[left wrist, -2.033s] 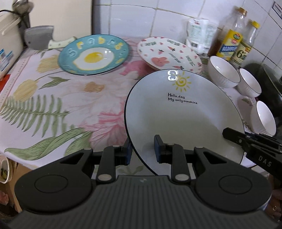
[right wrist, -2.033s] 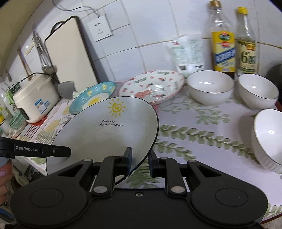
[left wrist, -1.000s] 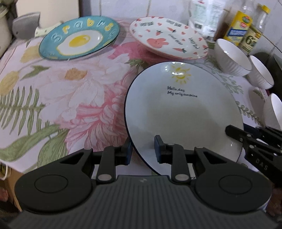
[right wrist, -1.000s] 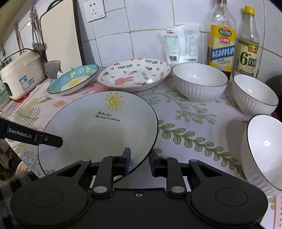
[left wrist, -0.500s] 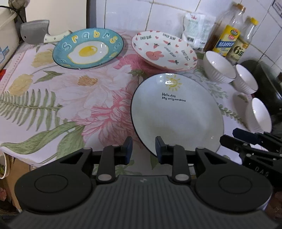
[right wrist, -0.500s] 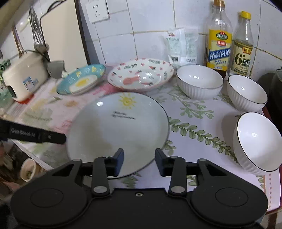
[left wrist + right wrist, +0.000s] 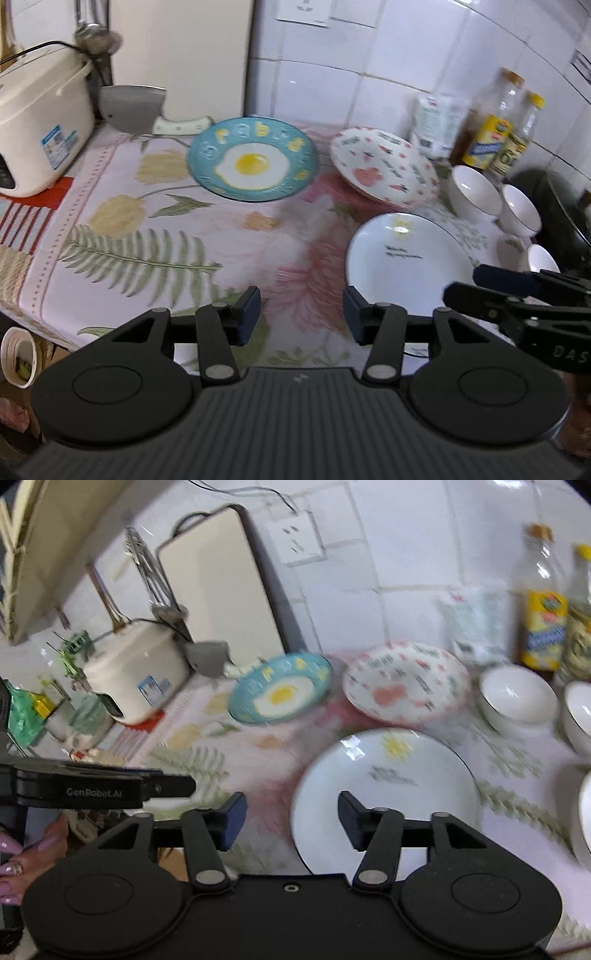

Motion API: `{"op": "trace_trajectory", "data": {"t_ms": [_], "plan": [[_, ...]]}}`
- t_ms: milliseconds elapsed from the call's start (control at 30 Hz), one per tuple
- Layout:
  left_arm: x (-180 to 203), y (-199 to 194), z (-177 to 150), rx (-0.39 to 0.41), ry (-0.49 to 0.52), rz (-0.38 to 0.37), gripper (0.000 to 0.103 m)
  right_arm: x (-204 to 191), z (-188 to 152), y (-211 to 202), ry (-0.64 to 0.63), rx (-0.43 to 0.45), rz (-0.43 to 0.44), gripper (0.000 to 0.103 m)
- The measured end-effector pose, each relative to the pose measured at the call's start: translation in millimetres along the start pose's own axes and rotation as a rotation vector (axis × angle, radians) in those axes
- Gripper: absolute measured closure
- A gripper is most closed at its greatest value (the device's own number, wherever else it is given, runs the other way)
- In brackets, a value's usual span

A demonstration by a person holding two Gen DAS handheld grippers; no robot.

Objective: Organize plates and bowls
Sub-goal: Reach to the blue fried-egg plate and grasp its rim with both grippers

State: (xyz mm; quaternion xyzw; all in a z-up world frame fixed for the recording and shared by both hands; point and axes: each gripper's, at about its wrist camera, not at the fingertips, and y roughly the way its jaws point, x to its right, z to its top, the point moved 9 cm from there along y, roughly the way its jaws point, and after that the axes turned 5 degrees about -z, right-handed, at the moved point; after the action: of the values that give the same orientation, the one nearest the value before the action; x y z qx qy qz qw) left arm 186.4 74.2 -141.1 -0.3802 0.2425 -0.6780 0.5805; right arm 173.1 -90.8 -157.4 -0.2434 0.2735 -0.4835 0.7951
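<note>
A white plate with a sun drawing lies flat on the flowered tablecloth near the front edge. Behind it sit a blue fried-egg plate and a white plate with pink hearts. Three white bowls stand to the right. My left gripper hangs above the cloth left of the sun plate, jaws opening, nothing between them. My right gripper hovers over the sun plate's near-left rim, jaws opening, holding nothing.
A rice cooker, a cleaver and a leaning cutting board line the back left. Bottles and a packet stand at the back right. A person's hand holds the left gripper.
Both grippers let go of the sun plate, which now rests on the cloth. Both have opened, lifted and drawn back and leftward from it.
</note>
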Motion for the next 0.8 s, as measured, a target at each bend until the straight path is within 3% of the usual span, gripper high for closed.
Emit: {"op": "trace_trajectory", "data": {"t_ms": [267, 433, 600, 800], "plan": [[-43.2, 9.2, 24.4, 0.084, -0.075, 0.036, 0.049, -32.3, 30.8, 45.3, 0.057, 0.095, 0.043, 0.041], [-71.0, 18.0, 45.0, 0.165, -0.107, 0.079, 0.044, -39.7, 47.5, 77.5, 0.064, 0.076, 0.038, 0.041], [-96.7, 38.9, 63.1, 0.199, -0.107, 0.087, 0.039, -28.8, 59.5, 117.8, 0.169, 0.048, 0.041, 0.041], [-127.5, 63.3, 73.0, 0.264, -0.162, 0.151, 0.032, -17.5, 63.5, 163.0, 0.180, 0.062, -0.019, 0.041]]}}
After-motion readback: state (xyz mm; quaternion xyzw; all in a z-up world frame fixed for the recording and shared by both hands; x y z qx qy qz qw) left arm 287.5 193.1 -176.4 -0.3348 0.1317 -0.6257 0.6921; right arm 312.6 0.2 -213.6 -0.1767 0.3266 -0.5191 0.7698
